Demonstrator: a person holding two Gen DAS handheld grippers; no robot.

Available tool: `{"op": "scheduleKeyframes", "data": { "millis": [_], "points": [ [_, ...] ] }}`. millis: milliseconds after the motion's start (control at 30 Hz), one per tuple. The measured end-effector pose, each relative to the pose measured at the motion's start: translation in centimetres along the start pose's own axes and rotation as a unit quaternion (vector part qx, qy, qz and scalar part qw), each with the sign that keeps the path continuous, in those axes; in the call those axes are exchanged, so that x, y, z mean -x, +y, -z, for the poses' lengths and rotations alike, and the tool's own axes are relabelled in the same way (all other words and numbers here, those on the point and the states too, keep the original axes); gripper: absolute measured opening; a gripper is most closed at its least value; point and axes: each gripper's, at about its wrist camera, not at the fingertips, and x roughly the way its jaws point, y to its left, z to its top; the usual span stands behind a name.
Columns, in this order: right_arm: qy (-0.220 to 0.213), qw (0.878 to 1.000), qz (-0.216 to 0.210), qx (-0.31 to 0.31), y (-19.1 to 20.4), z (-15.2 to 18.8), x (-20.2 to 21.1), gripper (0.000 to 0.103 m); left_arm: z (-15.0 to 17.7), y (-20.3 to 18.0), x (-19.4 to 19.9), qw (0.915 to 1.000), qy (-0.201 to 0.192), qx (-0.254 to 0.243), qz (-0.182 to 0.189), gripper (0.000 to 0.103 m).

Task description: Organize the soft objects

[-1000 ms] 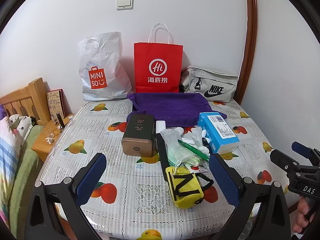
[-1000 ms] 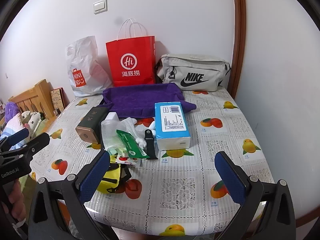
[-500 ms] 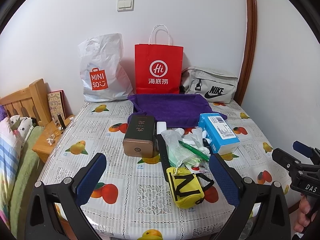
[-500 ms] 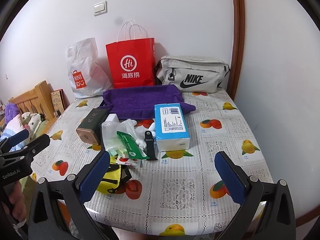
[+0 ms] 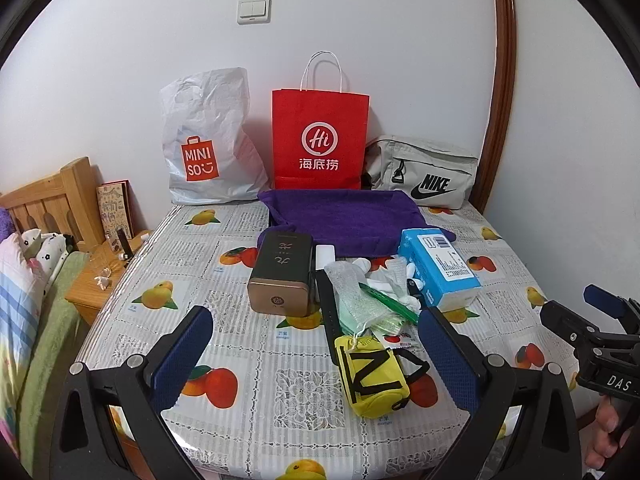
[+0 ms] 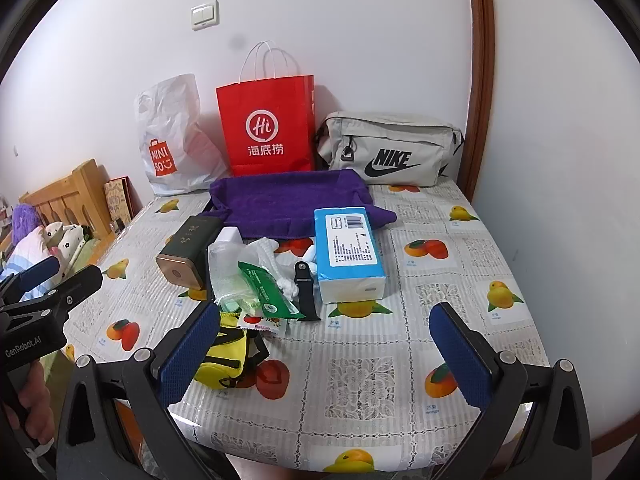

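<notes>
Yellow fabric marks the nearest soft thing: the pouch (image 5: 374,376) lies at the near edge of the clutter, at about 1 o'clock from the left gripper (image 5: 316,354) and at 9 o'clock, low, from the right gripper (image 6: 326,346). Both sets of jaws are spread wide and hold nothing; neither touches the surface (image 6: 360,384).

Other soft items sit farther off: the purple towel (image 5: 344,216) at 12 o'clock, tissue pack (image 6: 348,252) just in front of it, and plastic bags (image 5: 360,296) heaped between pack and tin (image 5: 282,276).

My judgement is that the first pick is pending. The pouch looks easiest; bring the left jaws down across its short width, avoiding the black strap (image 5: 414,366), and squeeze gently since it will compress. The green sachet (image 6: 268,290) overlaps its far end, so lift slowly to avoid dragging loose packets along. Keep the right gripper clear, or use it to pin the heap.
</notes>
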Motion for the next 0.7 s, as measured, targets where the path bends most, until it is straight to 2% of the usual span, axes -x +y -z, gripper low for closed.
{"op": "scheduleKeyframes", "data": {
  "millis": [700],
  "points": [
    [-0.002,1.000,-0.001,0.002,0.18,-0.02,-0.02,0.103,0.08,0.14,0.09,1.0000,-0.001,-0.001,-0.001,0.103]
  ]
}}
